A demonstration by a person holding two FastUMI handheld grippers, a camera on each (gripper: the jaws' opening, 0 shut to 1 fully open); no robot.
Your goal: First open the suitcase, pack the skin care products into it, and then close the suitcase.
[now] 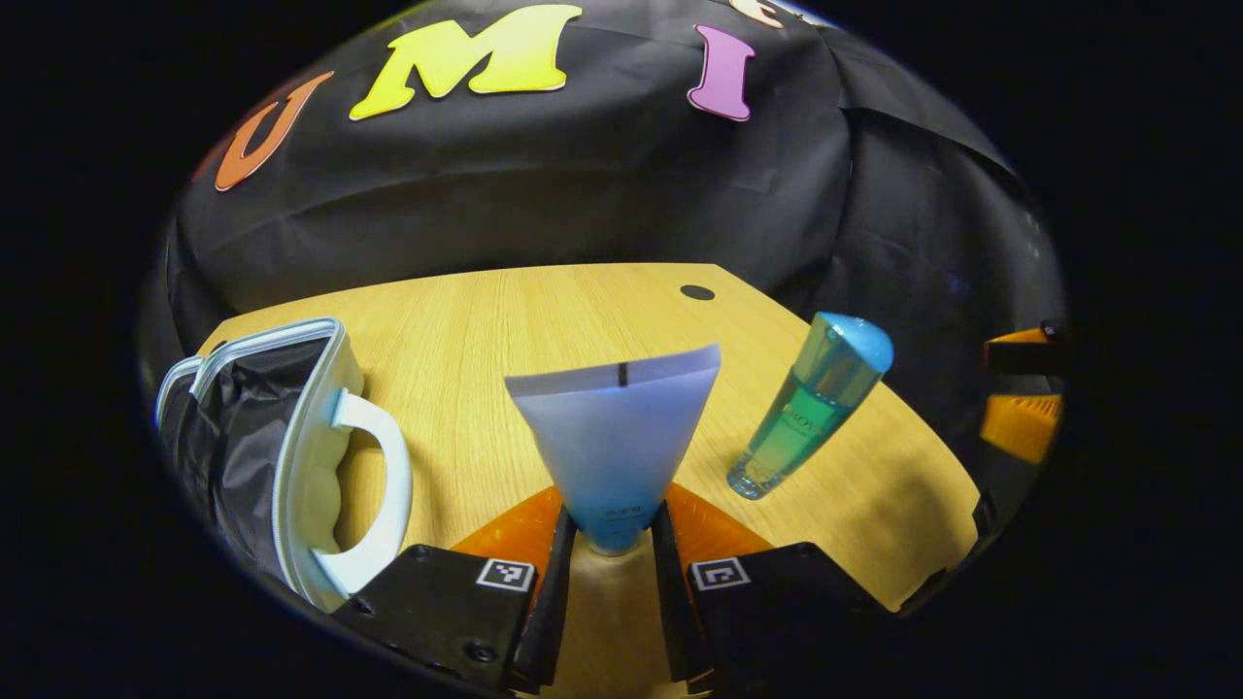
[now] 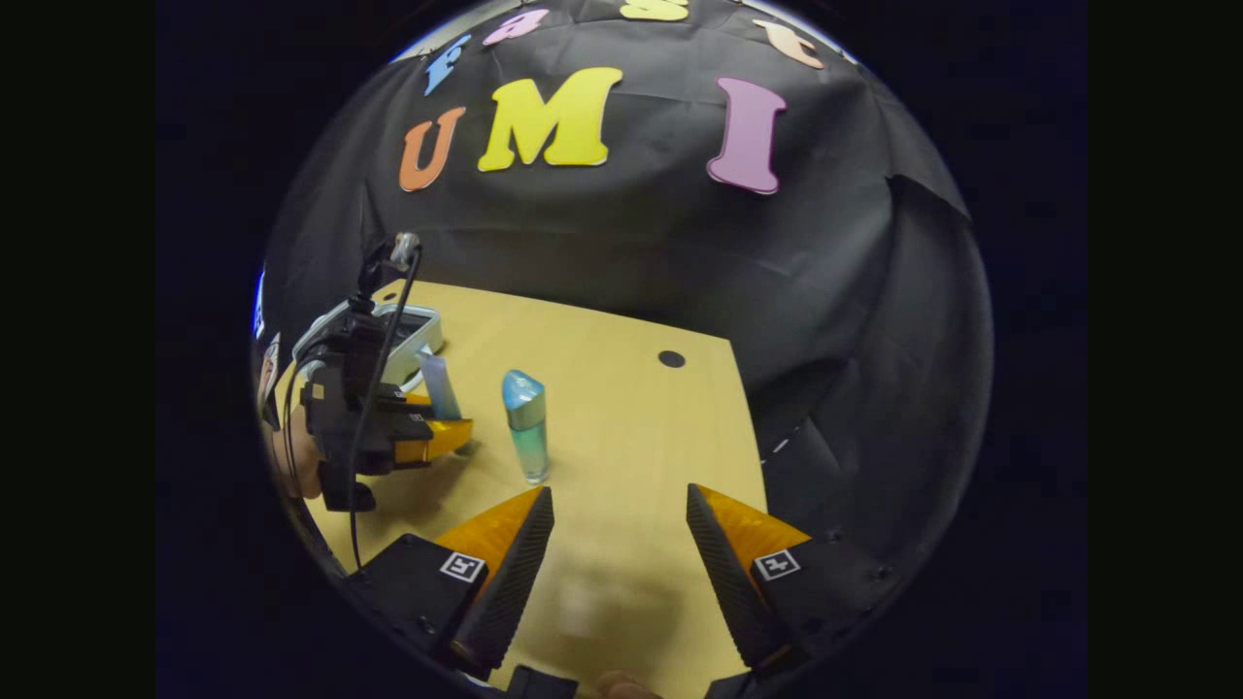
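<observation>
Suitcase (image 1: 291, 456) is lying open at the left edge of the wooden table (image 1: 544, 320), its dark lining showing and its pale handle (image 1: 374, 485) facing the middle of the table. In the left gripper view, the left gripper (image 1: 612, 553) is clamping the cap end of a pale blue tube (image 1: 617, 437), both fingers pressing on it, with the tube's flat crimped end pointing up and away. A teal bottle (image 1: 811, 408) with a blue cap is standing on the table to the right of the tube, well apart from the suitcase and touching neither gripper.

In the right gripper view, the right gripper (image 2: 621, 553) is hanging over bare table with its fingers spread wide and nothing between them. Farther off to its left, the bottle (image 2: 525, 437) is standing upright, and beyond it the left gripper (image 2: 427, 427) is holding the tube (image 2: 439, 386) just in front of the suitcase (image 2: 408, 335). A hand (image 2: 291, 456) is gripping that tool from behind.
</observation>
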